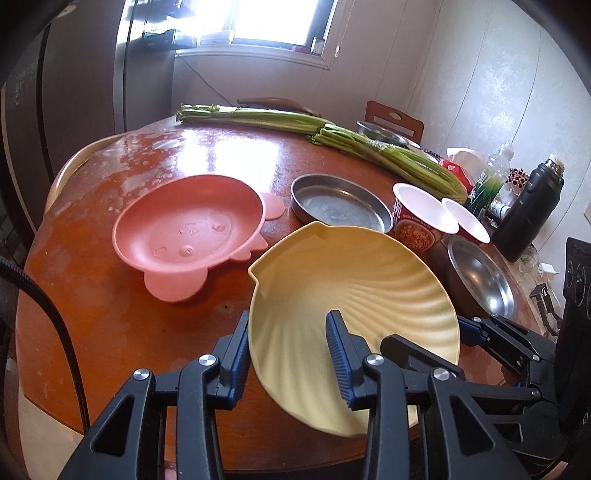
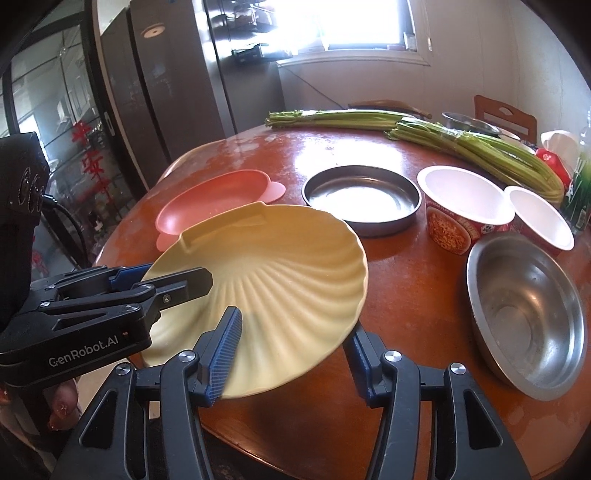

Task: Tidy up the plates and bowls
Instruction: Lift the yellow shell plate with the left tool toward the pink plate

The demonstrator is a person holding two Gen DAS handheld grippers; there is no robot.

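Blown-out daylight from the window [image 1: 275,22], glare across the table [image 1: 229,155], fisheye-dark corners.

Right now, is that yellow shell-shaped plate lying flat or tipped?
Tipped: the yellow plate is held off the table by both claws, its far edge raised.

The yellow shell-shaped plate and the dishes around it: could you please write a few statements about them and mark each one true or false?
1. Both grippers grip the yellow shell-shaped plate. True: the left gripper and the right gripper each clamp its rim.
2. The yellow plate lies flat on the table. False: it is held tilted above it.
3. The pink dish is stacked inside the flat steel pan. False: it stands on the table beside the pan.
4. Two red instant-noodle cups stand side by side. True.
5. The steel bowl holds celery. False: it looks empty; the celery lies on the table.
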